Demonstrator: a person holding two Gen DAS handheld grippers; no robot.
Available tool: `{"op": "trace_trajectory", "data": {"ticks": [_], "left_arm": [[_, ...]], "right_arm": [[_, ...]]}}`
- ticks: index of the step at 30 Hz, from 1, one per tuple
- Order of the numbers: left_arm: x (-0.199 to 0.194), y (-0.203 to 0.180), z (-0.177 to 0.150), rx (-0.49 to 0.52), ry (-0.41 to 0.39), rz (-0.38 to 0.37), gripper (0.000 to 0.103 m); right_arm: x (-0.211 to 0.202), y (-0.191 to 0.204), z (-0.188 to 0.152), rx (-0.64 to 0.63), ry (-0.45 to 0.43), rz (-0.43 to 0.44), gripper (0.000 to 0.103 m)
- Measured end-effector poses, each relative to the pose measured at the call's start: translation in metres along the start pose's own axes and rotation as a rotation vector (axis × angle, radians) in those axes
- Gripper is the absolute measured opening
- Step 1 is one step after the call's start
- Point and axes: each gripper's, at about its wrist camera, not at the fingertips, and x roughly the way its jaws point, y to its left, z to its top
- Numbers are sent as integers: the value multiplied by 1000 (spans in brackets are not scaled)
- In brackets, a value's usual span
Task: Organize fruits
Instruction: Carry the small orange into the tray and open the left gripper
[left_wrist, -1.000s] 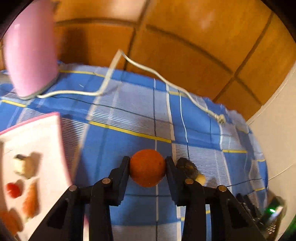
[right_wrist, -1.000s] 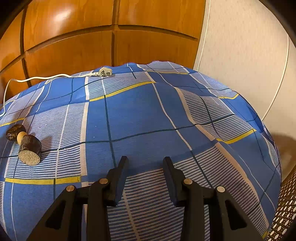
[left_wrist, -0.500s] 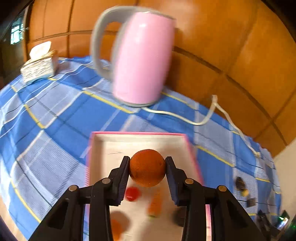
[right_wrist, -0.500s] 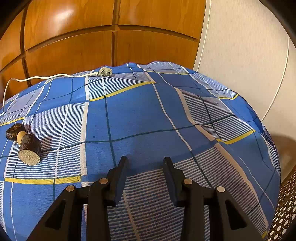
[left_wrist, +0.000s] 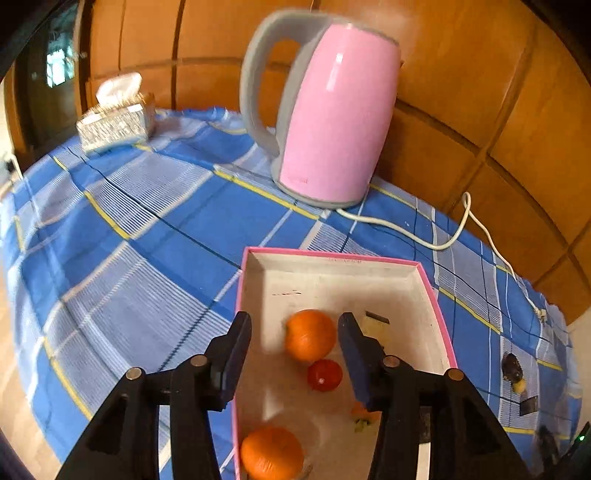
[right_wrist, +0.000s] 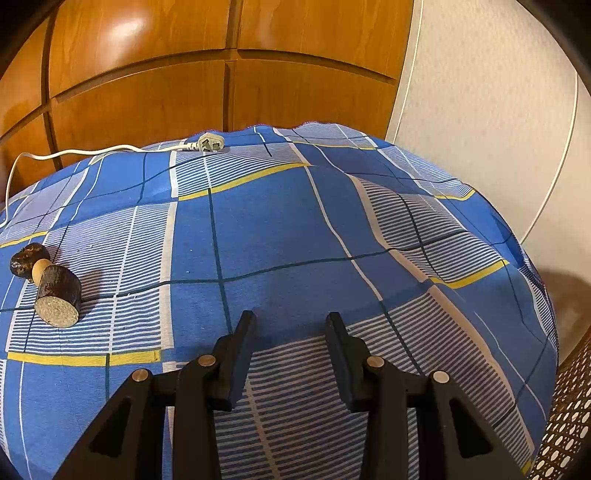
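Between left gripper (left_wrist: 294, 328) jaws, just opening: orange (left_wrist: 309, 335), untouched, over pink-rimmed box (left_wrist: 436, 295). Right gripper (right_wrist: 290, 325) parted, empty.

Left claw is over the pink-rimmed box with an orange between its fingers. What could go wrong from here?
1. The left claw has just been opening; the orange sits free between the fingers and may roll into the red fruit.
2. Pulling back low, the fingers might catch the pink-rimmed box wall and shift it.
3. The white cord lies close behind the box; a pushed box could drag it.
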Motion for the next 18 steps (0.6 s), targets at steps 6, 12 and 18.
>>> {"op": "trace_trajectory", "data": {"ticks": [6, 12, 18], "left_arm": [[-36, 4, -26, -11, -74, 46, 60], [-50, 11, -65, -46, -48, 66, 62], [-54, 15, -97, -90, -21, 106, 72]], "right_arm": [[0, 0, 0, 1, 0, 0, 39], [0, 0, 0, 2, 0, 0, 39], [0, 1, 1, 2, 1, 0, 39]]}}
